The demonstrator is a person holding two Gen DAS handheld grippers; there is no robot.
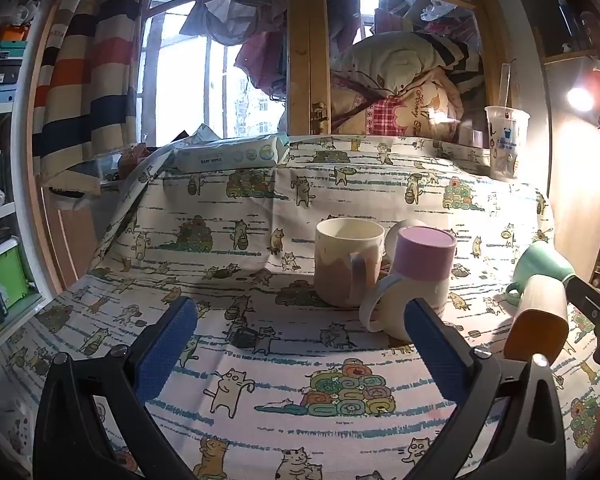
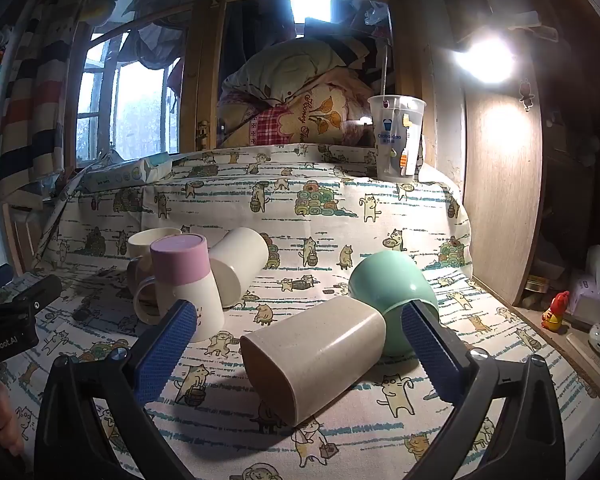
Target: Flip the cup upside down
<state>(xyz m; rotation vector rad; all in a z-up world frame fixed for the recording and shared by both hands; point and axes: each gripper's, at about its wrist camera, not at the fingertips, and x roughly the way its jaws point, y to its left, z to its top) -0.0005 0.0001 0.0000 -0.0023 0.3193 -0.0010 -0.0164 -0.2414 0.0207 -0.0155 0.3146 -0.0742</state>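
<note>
Cat-printed cotton cloth (image 2: 324, 216) covers the table, with a window, striped curtains and heaped bedding behind it and a bright lamp at about 1 o'clock.

From the right wrist camera, the beige speckled tumbler (image 2: 314, 358) lies on its side close in front, its closed base turned toward 7 o'clock and its far end touching the mint-green rounded cup (image 2: 388, 280), which lies tipped over at 1 o'clock. The right gripper (image 2: 300, 344) is spread wide, its blue pads flanking the tumbler without touching it.

At 10 o'clock stands a cluster: a cream mug with a lilac base (image 2: 184, 280), upside down with its handle to the left; a plain cream cup (image 2: 238, 266) lying on its side just behind it; and an upright cream-and-mauve mug (image 2: 146, 242) further back.

From the left wrist camera, the left gripper (image 1: 300, 340) is likewise spread and holds nothing; its right pad sits just in front of the inverted lilac-based mug.

Bare cloth lies open between the tumbler and the cluster, and across the near edge. The cloth rises over a step at the back, where a clear printed plastic cup (image 2: 396, 140) stands at 1 o'clock and a pack of baby wipes (image 2: 120, 174) rests at 11 o'clock. At 3 o'clock the cloth ends near a wooden panel.
</note>
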